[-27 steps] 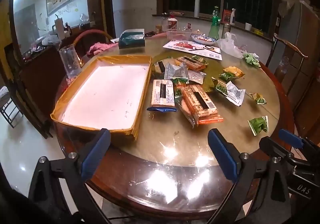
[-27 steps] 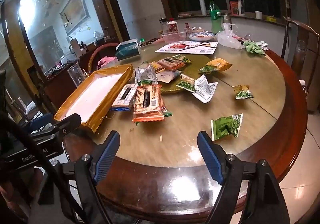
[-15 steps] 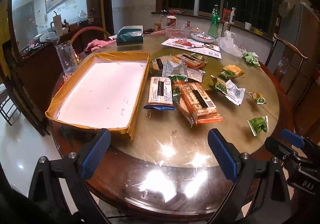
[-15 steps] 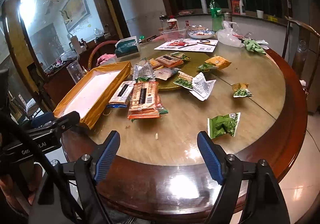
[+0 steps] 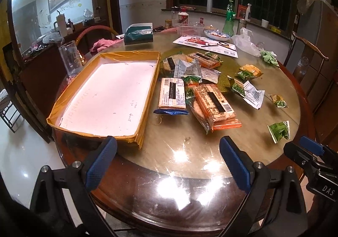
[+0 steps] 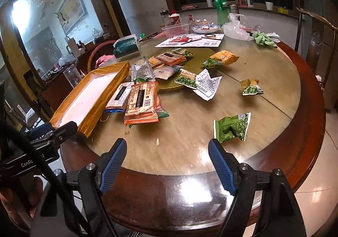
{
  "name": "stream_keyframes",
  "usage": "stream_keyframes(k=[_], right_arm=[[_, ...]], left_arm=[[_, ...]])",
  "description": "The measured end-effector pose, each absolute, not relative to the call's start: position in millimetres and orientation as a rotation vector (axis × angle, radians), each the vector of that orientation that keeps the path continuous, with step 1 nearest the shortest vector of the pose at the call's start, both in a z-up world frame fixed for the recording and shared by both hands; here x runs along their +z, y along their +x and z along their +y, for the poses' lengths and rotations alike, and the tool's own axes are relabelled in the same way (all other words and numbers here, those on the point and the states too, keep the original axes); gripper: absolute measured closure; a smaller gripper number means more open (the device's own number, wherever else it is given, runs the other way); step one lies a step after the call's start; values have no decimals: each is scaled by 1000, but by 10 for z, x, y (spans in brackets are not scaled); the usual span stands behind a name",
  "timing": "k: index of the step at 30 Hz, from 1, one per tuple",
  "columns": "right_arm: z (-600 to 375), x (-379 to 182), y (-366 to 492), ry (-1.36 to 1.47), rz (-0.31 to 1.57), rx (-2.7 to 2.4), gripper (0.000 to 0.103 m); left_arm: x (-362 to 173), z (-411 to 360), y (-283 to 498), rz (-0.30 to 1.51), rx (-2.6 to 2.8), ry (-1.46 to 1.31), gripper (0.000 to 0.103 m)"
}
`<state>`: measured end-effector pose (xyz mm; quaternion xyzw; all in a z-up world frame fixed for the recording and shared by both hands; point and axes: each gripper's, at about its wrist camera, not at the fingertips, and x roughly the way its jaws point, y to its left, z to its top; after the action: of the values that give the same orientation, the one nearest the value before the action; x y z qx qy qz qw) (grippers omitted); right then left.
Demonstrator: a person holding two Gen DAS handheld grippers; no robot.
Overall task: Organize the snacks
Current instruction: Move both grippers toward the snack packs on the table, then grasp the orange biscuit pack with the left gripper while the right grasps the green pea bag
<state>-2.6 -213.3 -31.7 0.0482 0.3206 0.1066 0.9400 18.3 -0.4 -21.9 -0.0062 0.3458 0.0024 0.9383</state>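
Observation:
A shallow yellow box with a white floor [image 5: 105, 93] [image 6: 84, 97] lies on the left of the round table, with nothing in it. Right of it are snack packets: a blue-edged cracker pack [image 5: 172, 95] [image 6: 118, 97], an orange cracker pack [image 5: 215, 106] [image 6: 142, 101], several green pea packets such as the nearest one [image 5: 280, 130] [image 6: 232, 127], and more behind. My left gripper [image 5: 166, 158] hangs open over the table's near edge by the box corner. My right gripper [image 6: 168, 159] is open too, empty, left of the nearest green packet.
A glass tumbler [image 5: 70, 59] stands left of the box. At the back are a tissue box [image 5: 138, 35], a flyer [image 5: 205, 43], a plastic bag [image 5: 246, 43], a bowl and bottles. Wooden chairs [image 5: 308, 55] stand at the right.
Both grippers have moved a little forward over the table's near edge, so the box and packets look nearer. Both stay open and nothing on the table has shifted.

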Motion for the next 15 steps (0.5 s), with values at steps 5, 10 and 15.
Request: stream_keyframes(k=[5,10,15], right_arm=[[-2197,-353,17,141,641,223,24],[-2283,-391,87,179,645,222,24],[-2482,-444,210,187,663,171,24]], left_arm=[[-217,-41,232,713,-5,-11,5],[-252,-91,326,732,-11,3,5],[-279,-166,457,745,-21,14,5]])
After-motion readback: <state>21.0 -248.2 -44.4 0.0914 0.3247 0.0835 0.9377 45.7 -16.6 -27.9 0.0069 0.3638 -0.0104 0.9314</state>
